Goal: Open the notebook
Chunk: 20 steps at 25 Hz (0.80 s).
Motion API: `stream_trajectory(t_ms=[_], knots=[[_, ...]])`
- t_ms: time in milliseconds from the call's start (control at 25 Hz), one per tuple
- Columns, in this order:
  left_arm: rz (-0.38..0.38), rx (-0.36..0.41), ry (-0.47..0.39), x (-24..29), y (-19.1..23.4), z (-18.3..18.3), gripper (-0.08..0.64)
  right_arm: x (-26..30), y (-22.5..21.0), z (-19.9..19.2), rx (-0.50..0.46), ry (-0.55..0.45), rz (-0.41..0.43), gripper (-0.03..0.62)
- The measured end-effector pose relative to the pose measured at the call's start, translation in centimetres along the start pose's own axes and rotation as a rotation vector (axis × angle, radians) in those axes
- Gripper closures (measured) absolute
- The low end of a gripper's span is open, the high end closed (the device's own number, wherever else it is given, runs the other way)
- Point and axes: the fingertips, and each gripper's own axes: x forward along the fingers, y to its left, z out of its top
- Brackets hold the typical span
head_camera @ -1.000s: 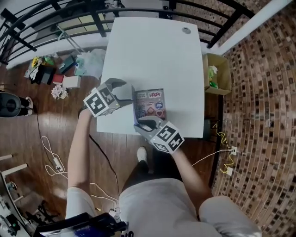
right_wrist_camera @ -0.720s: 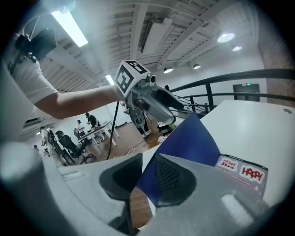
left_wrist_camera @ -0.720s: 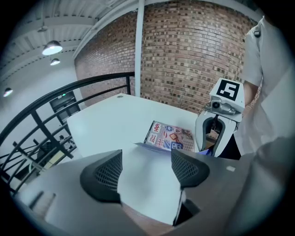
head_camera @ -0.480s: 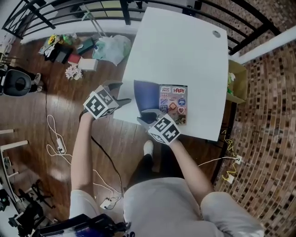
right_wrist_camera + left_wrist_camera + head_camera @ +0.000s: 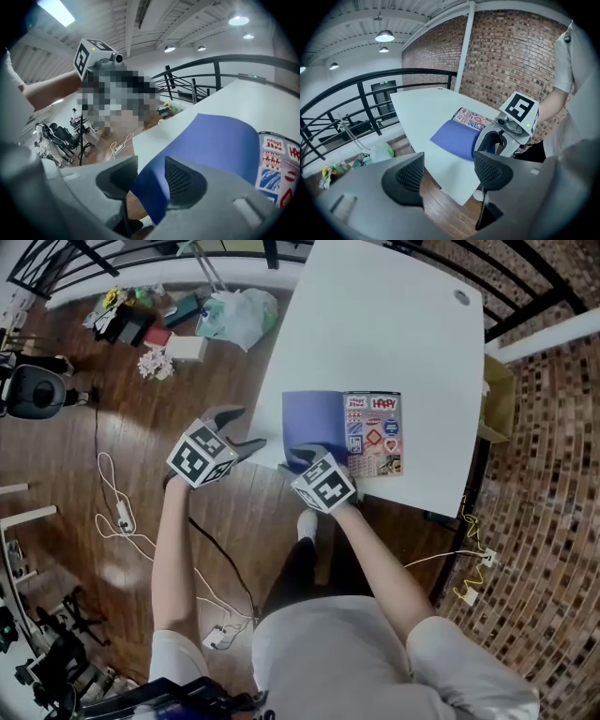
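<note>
The notebook (image 5: 375,432) is lying open near the front edge of the white counter (image 5: 375,324) — its blue cover (image 5: 314,418), a narrow strip a second ago, is now spreading out to the left. The right hand-held gripper (image 5: 300,457) is releasing, its jaws just opening with the cover's edge between them. The left hand-held gripper (image 5: 246,427) is hanging released and empty, now off the counter's left edge over the wooden floor (image 5: 141,512).
</note>
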Motion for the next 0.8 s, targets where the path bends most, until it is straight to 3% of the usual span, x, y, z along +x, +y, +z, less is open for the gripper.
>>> stream_trajectory(t_ms=[200, 480, 800], knots=[[0.014, -0.014, -0.047, -2.1, -0.8, -0.8, 0.201, -0.7, 0.5, 1.2, 0.005, -0.034, -0.017, 0.42], [0.052, -0.011, -0.201, -6.7, -3.6, 2.2, 0.201, -7.8, 3.6, 2.7, -0.031, -0.146, -0.106, 0.403], [0.1, -0.015, -0.379, -11.8, -10.0, 5.1, 0.21, -16.7, 8.8, 2.3, -0.003, -0.377, -0.182, 0.402]])
